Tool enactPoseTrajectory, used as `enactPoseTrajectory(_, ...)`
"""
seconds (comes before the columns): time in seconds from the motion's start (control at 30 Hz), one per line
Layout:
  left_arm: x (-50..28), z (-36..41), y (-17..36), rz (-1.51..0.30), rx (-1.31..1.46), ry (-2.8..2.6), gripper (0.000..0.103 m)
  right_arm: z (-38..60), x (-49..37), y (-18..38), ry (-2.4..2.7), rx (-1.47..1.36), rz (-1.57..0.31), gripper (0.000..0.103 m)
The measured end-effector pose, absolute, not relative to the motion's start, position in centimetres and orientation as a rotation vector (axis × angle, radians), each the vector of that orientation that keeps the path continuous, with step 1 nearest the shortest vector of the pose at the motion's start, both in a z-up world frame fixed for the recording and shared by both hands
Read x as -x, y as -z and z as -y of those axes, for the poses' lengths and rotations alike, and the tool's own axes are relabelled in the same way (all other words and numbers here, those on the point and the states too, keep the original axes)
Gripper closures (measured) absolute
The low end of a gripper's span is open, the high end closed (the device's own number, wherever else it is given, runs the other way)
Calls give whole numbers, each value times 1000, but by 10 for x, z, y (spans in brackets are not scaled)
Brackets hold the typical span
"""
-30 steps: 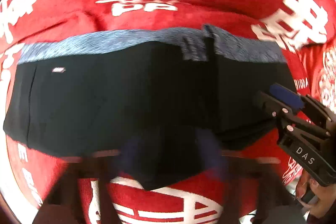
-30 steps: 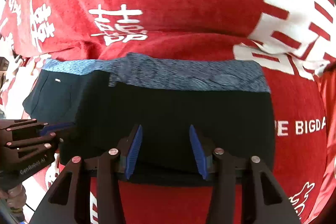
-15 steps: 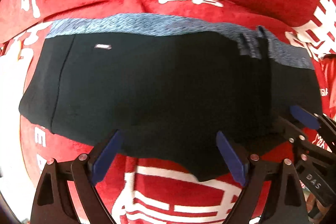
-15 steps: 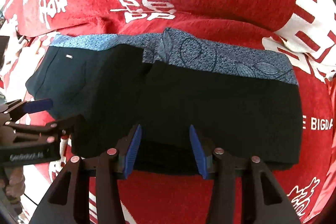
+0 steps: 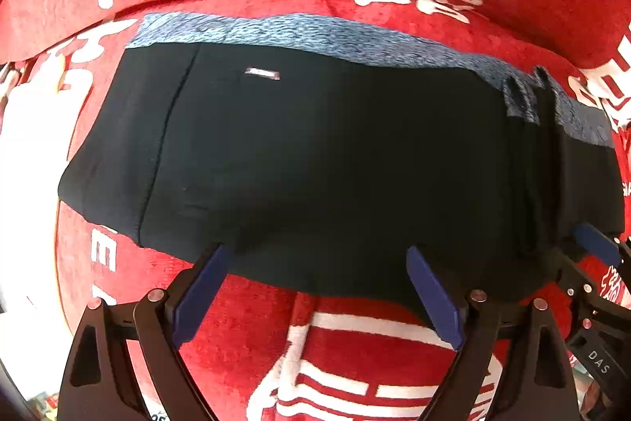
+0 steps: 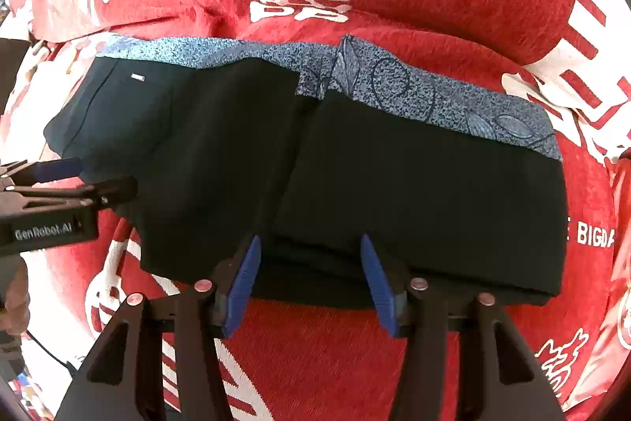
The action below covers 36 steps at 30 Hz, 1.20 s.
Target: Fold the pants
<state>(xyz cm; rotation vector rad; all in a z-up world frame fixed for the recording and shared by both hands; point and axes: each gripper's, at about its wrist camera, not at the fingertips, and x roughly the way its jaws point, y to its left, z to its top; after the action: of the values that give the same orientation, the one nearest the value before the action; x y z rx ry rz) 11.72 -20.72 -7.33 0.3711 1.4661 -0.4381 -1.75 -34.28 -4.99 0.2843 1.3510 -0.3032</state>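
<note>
Pants (image 5: 315, 164) lie flat on the red cloth (image 5: 394, 342), spread crosswise, blue patterned waistband (image 5: 315, 30) along the far edge. The right wrist view shows the right portion (image 6: 426, 192) already doubled: its near edge is a stack of layers, and a fold line runs from the waistband toward the near hem. The left portion looks like a single thickness with a side seam and a small tag (image 5: 262, 73).

Handling, as judged: thin dark knit, light, limp, no stiffness to hold a shape. It should drape and sag from any pinch point and may drag or slide on the napped cloth. Not fragile. The stacked layers could slip apart if only the top one is caught. Best holds appear to be the near hem, one pinch at each side, taking all layers at once; the waistband is thicker and would grip more surely.

Left gripper (image 5: 315, 287): jaws wide apart, nothing between the pads, blue fingertips (image 5: 205, 275) sitting at the near hem of the pants, whether in contact cannot be told.

Right gripper (image 6: 309, 279): jaws about half apart and opening; the layered near edge lies between the tips, pads not pressing on it. It holds nothing
</note>
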Motion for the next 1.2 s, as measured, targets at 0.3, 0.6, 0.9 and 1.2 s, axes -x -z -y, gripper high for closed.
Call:
enactPoseTrajectory(0.3,-128,175,82,-1467,-376,381,11,334,17,50,297,-298,-1383,45)
enactPoseTrajectory(0.6,-129,141,101,-1487,-320,367,11,309,14,50,235,-323,-1400,44)
enactPoseTrajectory(0.9,-130,146,111,-1544,-346,434,1,296,7,45,199,-320,-1407,39)
enactPoseTrajectory(1.2,-149,105,91,-1529,-136,445,1,288,-2,45,158,-323,-1426,31)
